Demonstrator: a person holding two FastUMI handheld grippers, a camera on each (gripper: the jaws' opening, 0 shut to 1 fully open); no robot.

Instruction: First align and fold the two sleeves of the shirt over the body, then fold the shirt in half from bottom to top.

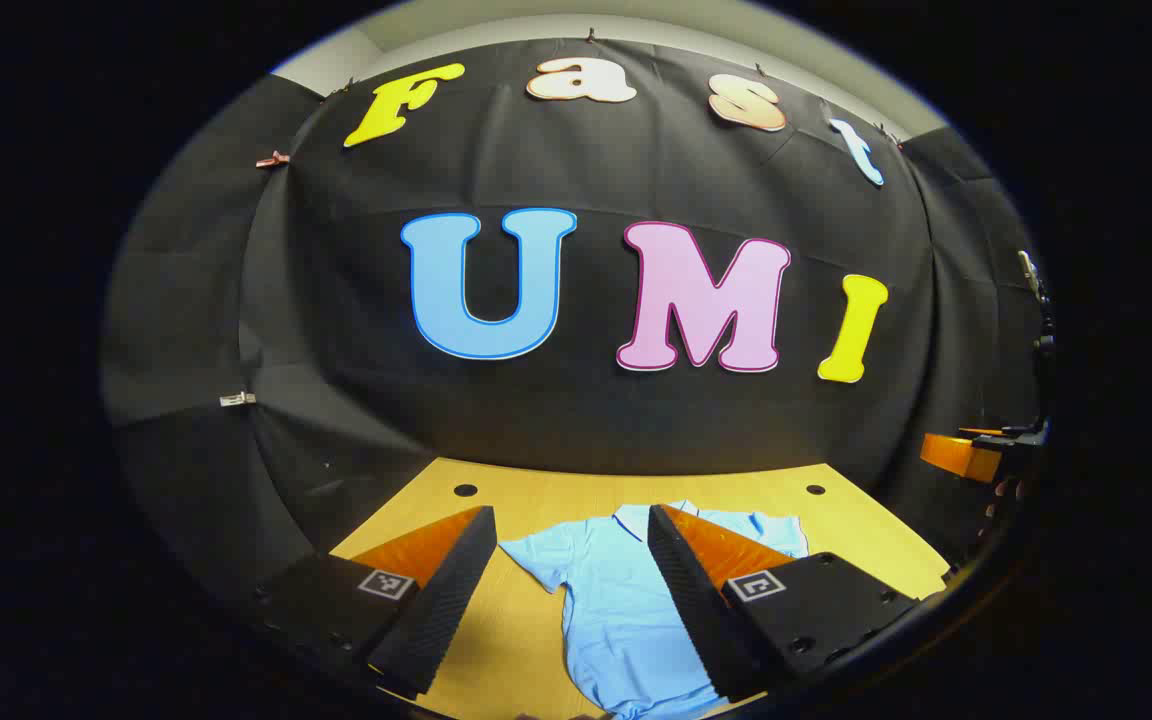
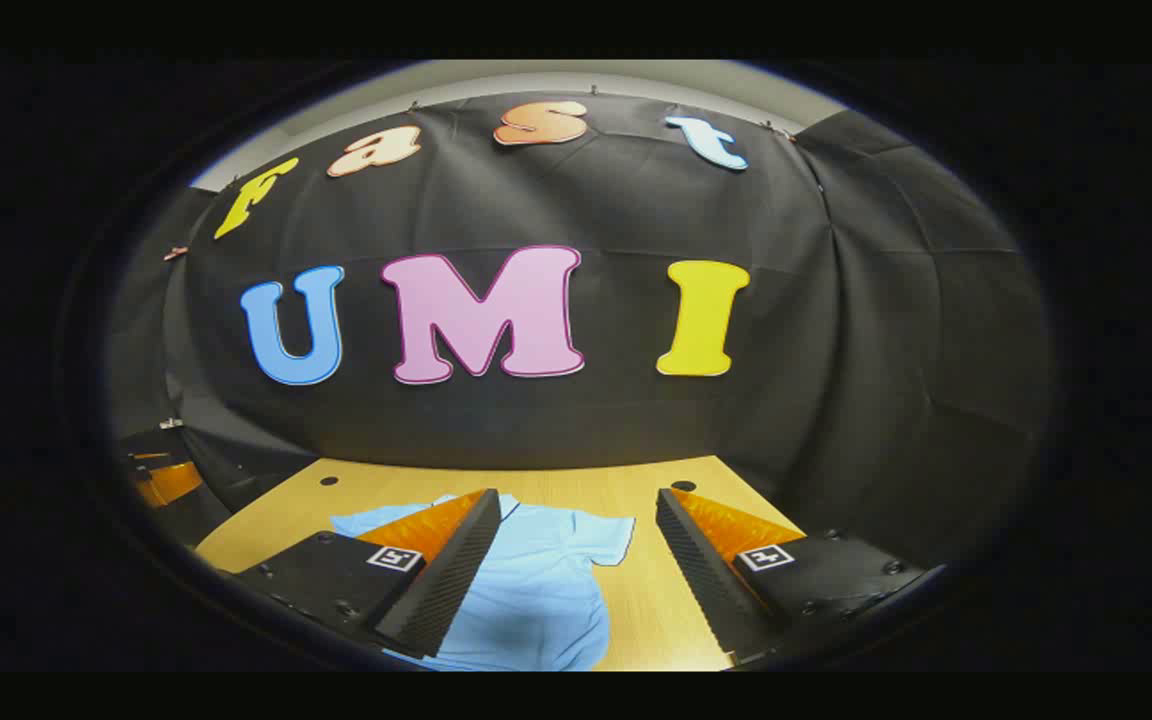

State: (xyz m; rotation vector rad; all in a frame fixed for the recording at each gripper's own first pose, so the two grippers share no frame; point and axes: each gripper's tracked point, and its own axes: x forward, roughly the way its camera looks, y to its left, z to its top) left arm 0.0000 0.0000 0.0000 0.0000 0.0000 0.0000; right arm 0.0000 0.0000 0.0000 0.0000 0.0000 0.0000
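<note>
The left gripper (image 1: 570,598) and the right gripper (image 2: 576,570) both hang above the tabletop (image 1: 856,530) with fingers spread wide, holding nothing. Beyond them the light blue shirt (image 1: 616,610) lies flat, collar toward the far edge, both sleeves spread out.

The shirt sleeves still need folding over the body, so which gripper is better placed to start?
Roughly even, slight edge left. The left gripper, jaws open, frames the shirt and its sleeve. The right gripper frames the other sleeve. Both hover above the table.
</note>
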